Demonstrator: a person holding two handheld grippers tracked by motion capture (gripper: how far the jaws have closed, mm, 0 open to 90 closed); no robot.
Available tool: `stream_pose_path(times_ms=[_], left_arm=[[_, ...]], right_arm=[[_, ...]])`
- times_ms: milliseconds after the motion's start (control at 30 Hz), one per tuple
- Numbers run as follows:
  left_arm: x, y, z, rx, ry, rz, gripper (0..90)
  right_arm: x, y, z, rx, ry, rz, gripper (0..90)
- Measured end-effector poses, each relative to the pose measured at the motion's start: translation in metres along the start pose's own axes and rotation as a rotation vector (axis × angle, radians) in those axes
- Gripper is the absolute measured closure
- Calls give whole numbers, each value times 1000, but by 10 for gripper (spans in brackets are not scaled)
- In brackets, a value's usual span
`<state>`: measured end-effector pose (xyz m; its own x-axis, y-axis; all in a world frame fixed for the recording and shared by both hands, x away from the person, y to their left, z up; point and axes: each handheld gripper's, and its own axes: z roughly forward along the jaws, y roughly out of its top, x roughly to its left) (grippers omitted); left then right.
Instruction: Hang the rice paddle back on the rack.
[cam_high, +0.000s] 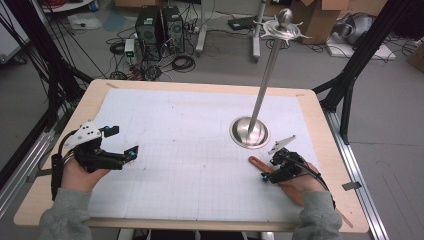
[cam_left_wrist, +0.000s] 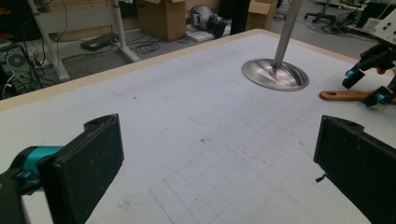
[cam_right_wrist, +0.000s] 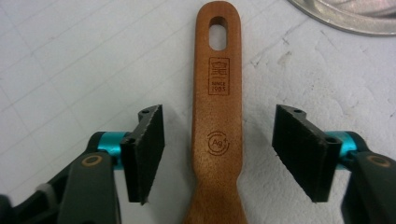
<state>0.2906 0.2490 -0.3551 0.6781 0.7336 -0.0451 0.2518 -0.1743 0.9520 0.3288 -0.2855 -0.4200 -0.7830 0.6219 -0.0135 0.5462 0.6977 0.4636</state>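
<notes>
A cluttered workshop of computer towers, cables and cardboard boxes surrounds a wooden table (cam_high: 320, 107) topped with a white gridded mat (cam_high: 190, 150). At the person's right, a wooden spatula handle (cam_right_wrist: 218, 116) lies flat on the mat just beside the round base of a tall metal stand (cam_high: 249, 132). The right gripper (cam_right_wrist: 219, 151) straddles the handle, its pads (cam_right_wrist: 148, 140) standing off either side with mat showing in the gaps, not yet touching the wood. The left gripper (cam_left_wrist: 219, 168) waits well apart over bare mat, its jaws spread wide with nothing between them. The handle looks light, stiff and smooth, so a pinch across its narrow neck, below the hanging hole, should hold, though the finish may slip. The right gripper view reveals the hole and the marks burned into the wood; the high view instead shows the stand's full height, its ornate top, and the person's grey sleeves (cam_high: 65, 220)
</notes>
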Motion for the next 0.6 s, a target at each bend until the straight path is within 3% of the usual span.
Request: stream_pose_path(times_ms=[400,600], left_arm=[[0,0,0,1,-3,-4,20],[0,-1,1,4,-2,-1,20]], right_arm=[[0,-2,-2,-5,21,8,514],[0,-3,-3,-4,22,17,530]])
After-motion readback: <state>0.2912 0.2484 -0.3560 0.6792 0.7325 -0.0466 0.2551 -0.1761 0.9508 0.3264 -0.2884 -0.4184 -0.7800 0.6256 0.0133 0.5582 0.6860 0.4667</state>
